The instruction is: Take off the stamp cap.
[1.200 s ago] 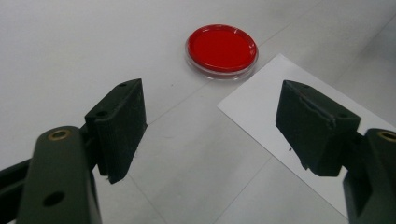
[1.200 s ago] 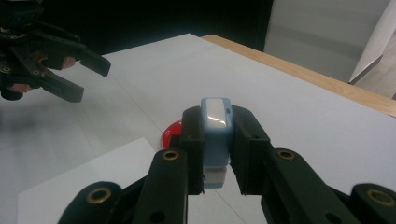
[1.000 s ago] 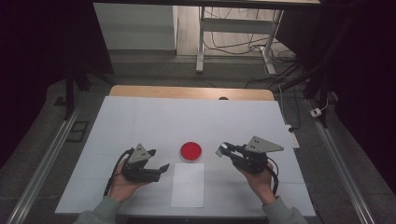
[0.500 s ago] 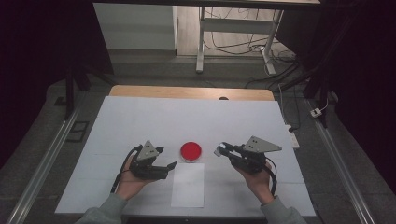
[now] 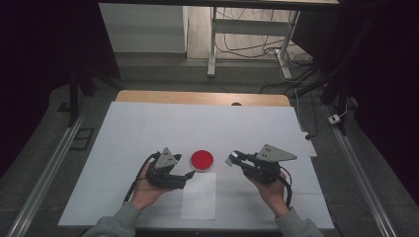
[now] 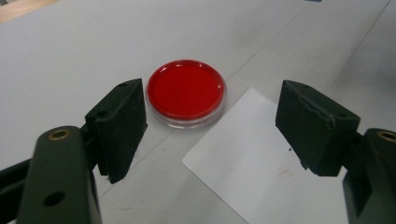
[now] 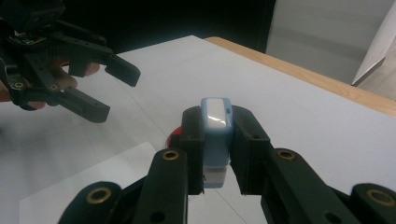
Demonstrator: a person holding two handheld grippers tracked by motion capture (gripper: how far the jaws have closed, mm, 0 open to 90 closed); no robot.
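A round red dish (image 5: 203, 159) in a clear rim lies near the middle of the white table top (image 5: 148, 123). A white paper sheet (image 5: 199, 195) lies just in front of it. My left gripper (image 5: 187, 177) is held low at the dish's left, over the sheet's corner. In the left gripper view its jaws (image 6: 217, 126) stand wide open with nothing between them, and the red dish (image 6: 186, 93) and the paper (image 6: 261, 158) lie beyond. My right gripper (image 5: 232, 159) is at the dish's right, shut on a small light-blue and white block (image 7: 215, 135).
A wooden table edge (image 5: 197, 97) runs along the far side. Metal rails (image 5: 44, 168) flank the table. Beyond it are a desk frame (image 5: 212, 44) and cables on the floor (image 5: 296, 84). In the right gripper view the left gripper (image 7: 112, 88) hangs at the upper left.
My left gripper has moved right, closer to the red dish and the paper's corner. The right gripper and its block have kept still.
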